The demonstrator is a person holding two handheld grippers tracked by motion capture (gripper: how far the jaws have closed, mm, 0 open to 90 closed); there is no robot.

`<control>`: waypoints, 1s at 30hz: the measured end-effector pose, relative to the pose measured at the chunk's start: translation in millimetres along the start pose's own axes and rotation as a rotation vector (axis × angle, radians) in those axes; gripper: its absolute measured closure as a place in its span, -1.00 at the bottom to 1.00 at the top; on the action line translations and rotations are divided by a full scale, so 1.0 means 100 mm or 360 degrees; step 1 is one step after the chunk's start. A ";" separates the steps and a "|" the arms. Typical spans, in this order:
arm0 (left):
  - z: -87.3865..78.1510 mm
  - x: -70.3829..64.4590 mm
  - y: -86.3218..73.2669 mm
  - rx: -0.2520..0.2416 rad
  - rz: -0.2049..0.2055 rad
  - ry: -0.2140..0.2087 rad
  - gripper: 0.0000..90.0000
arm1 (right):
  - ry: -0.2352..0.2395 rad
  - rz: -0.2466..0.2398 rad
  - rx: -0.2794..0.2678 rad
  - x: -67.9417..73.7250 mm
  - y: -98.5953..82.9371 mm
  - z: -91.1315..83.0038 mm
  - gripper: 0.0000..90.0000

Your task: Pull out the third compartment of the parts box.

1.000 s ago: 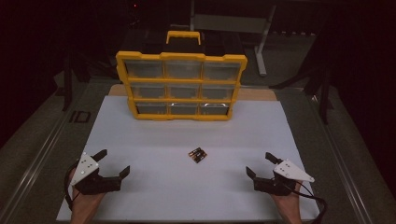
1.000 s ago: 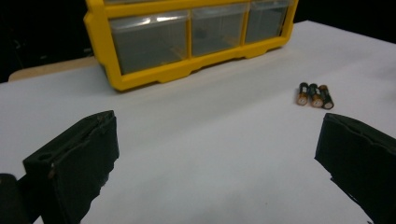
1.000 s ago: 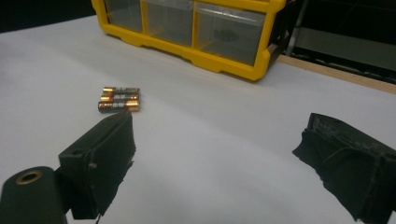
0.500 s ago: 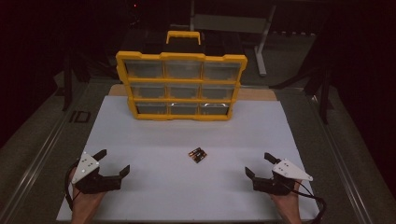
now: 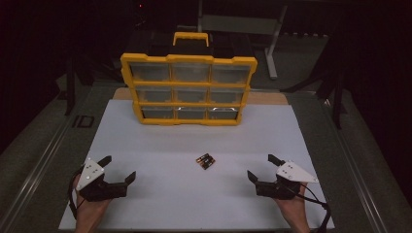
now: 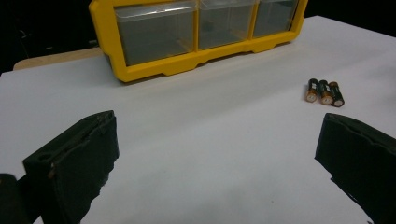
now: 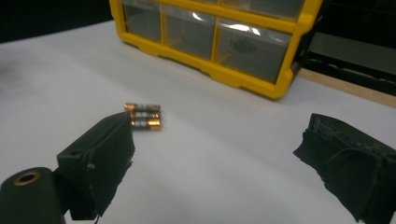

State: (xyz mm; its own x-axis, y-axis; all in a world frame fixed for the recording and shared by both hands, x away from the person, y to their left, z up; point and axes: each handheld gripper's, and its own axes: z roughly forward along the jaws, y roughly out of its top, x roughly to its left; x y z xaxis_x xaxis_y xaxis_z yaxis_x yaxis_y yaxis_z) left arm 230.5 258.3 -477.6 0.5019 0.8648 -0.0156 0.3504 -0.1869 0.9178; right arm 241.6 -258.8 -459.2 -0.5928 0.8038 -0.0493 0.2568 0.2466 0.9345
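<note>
Three small batteries (image 5: 205, 161) lie side by side on the white board (image 5: 160, 141), near its middle front. They appear at the right in the left gripper view (image 6: 324, 92) and just beyond the left jaw in the right gripper view (image 7: 144, 115). My left gripper (image 5: 118, 167) rests at the front left, open and holding nothing (image 6: 219, 158). At the front right my right gripper (image 5: 262, 166) is open too, with nothing between its jaws (image 7: 224, 158). Both stand well apart from the batteries.
A yellow drawer organizer (image 5: 189, 90) with clear drawers in three rows stands upright at the back of the board, also seen ahead of each gripper (image 6: 196, 28) (image 7: 219, 32). Dark floor and metal frames surround the table.
</note>
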 end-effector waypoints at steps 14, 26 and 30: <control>-0.01 -0.01 0.00 0.0002 -0.0006 -0.0002 -1.00 | -0.0023 -0.0029 -0.0013 0.05 0.25 0.14 -0.80; 0.00 -0.02 0.00 0.0004 -0.0002 0.0001 -1.00 | -0.0011 -0.0109 -0.0032 0.12 0.58 0.32 -0.80; 0.00 -0.02 0.00 0.0009 0.0007 0.0001 -1.00 | 0.0007 -0.0111 -0.0022 0.12 0.67 0.41 -0.80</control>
State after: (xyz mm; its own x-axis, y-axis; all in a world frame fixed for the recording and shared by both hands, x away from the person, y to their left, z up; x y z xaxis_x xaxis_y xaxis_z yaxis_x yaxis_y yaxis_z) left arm 229.5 256.4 -477.9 0.5027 0.8644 -0.0114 0.3527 -0.1930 0.9156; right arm 282.9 -210.2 -412.2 -0.6124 0.7825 -0.1128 0.2043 0.2944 0.9336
